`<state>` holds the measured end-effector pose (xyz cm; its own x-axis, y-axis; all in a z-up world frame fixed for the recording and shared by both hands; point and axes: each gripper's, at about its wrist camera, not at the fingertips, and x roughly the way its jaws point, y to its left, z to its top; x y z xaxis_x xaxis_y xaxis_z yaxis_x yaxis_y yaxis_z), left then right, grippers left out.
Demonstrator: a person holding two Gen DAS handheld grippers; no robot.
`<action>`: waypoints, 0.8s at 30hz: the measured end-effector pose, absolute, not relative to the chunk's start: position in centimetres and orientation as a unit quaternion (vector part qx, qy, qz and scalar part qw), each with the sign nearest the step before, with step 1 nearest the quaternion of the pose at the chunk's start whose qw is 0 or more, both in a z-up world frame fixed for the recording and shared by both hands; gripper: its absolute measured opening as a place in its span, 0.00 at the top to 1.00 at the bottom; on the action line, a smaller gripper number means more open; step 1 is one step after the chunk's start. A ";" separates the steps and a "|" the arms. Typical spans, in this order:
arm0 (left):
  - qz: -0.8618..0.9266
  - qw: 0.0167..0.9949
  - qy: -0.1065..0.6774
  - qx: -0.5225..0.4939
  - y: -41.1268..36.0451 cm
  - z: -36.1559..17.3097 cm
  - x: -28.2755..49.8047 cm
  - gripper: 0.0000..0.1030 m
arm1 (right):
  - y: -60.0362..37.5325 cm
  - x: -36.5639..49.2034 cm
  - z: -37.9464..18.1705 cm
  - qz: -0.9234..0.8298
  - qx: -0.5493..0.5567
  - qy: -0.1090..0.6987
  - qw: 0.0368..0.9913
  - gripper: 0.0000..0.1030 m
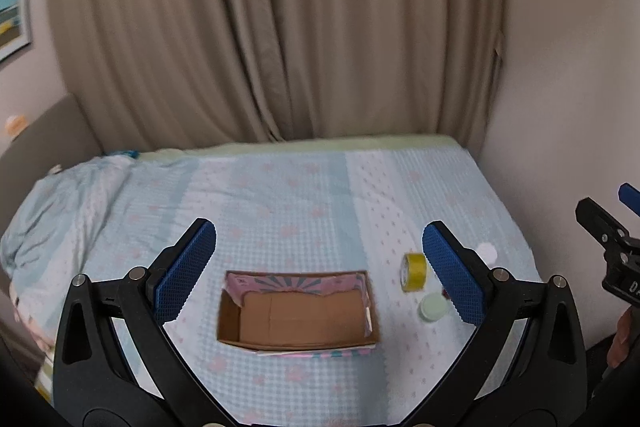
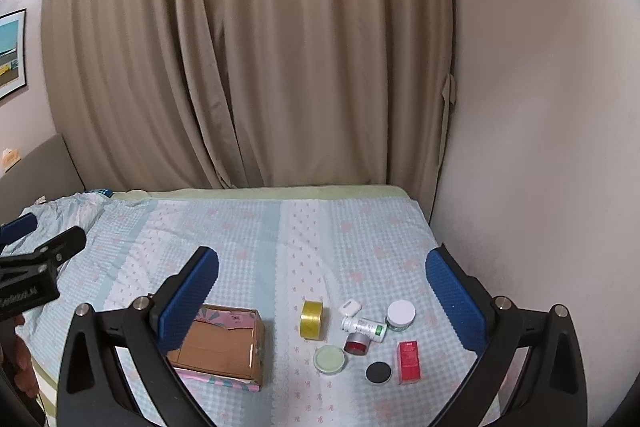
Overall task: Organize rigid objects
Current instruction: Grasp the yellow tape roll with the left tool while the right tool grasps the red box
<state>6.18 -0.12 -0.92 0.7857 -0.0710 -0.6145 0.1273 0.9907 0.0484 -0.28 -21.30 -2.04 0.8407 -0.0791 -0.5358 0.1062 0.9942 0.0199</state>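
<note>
An open, empty cardboard box lies on the bed; it also shows in the right wrist view. To its right lie a yellow tape roll, a pale green lid, a white bottle on its side, a red-topped jar, a white-lidded jar, a black disc, a red box and a small white case. My left gripper is open above the box. My right gripper is open above the cluster of items.
The bed has a light blue patterned sheet with a bunched blanket at the left. A beige curtain hangs behind it and a wall borders the right side.
</note>
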 end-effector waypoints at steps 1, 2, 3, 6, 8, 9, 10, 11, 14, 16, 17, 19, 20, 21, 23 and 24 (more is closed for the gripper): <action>-0.061 0.940 0.334 0.047 -0.6 -1.5 7.1 0.00 | -21.6 0.0 -2.6 -0.054 0.027 0.284 0.957 0.00; -0.075 0.933 0.349 0.051 -1.3 -2.8 8.5 0.00 | -21.9 0.3 -3.3 -0.061 0.030 0.291 0.954 0.00; -0.084 0.928 0.359 0.053 -1.8 -3.6 9.3 0.00 | -22.3 0.6 -4.1 -0.069 0.034 0.299 0.951 0.00; -0.118 0.906 0.401 0.061 -4.2 -7.5 12.4 0.00 | -23.8 1.6 -7.0 -0.097 0.046 0.326 0.939 0.00; -0.131 0.893 0.425 0.068 -6.0 -10.0 14.1 0.00 | -25.1 2.0 -9.1 -0.114 0.057 0.341 0.931 0.00; -0.139 0.885 0.438 0.069 -7.0 -11.4 14.9 0.00 | -26.0 2.3 -10.5 -0.124 0.063 0.352 0.926 0.00; -0.147 0.877 0.451 0.070 -8.0 -12.8 15.6 0.00 | -26.7 2.5 -11.5 -0.132 0.069 0.360 0.921 0.00; -0.151 0.871 0.462 0.072 -9.0 -14.1 16.3 0.00 | -27.5 2.8 -12.8 -0.141 0.073 0.371 0.915 0.00; -0.162 0.850 0.495 0.081 -12.1 -18.3 18.4 0.00 | -30.2 3.5 -16.7 -0.167 0.077 0.404 0.896 0.00; -0.165 0.835 0.517 0.087 -14.2 -21.2 19.7 0.00 | -31.8 4.1 -19.3 -0.178 0.079 0.427 0.883 0.00; -0.165 0.827 0.530 0.088 -15.3 -23.0 20.5 0.00 | -32.8 4.5 -20.7 -0.183 0.083 0.441 0.875 0.00; -0.165 0.815 0.548 0.089 -16.4 -25.4 22.0 0.00 | -34.2 5.4 -23.2 -0.191 0.089 0.467 0.859 0.00; -0.163 0.809 0.558 0.092 -17.3 -27.0 22.8 0.00 | -35.1 5.9 -24.7 -0.195 0.092 0.482 0.849 0.00; -0.161 0.804 0.564 0.094 -17.8 -28.0 23.3 0.00 | -36.0 6.4 -26.1 -0.199 0.095 0.495 0.840 0.00; -0.154 0.793 0.581 0.101 -19.0 -30.5 24.7 0.00 | -37.8 7.3 -28.7 -0.204 0.104 0.519 0.824 0.00; -0.150 0.785 0.592 0.103 -19.5 -32.1 25.6 0.01 | -38.6 7.9 -29.9 -0.206 0.108 0.530 0.816 0.00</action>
<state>25.61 -19.53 -32.10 0.2528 -0.1139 -0.9608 0.3582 0.9335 -0.0164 7.86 -38.56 -29.93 0.3535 -0.2224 -0.9086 0.4508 0.8916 -0.0429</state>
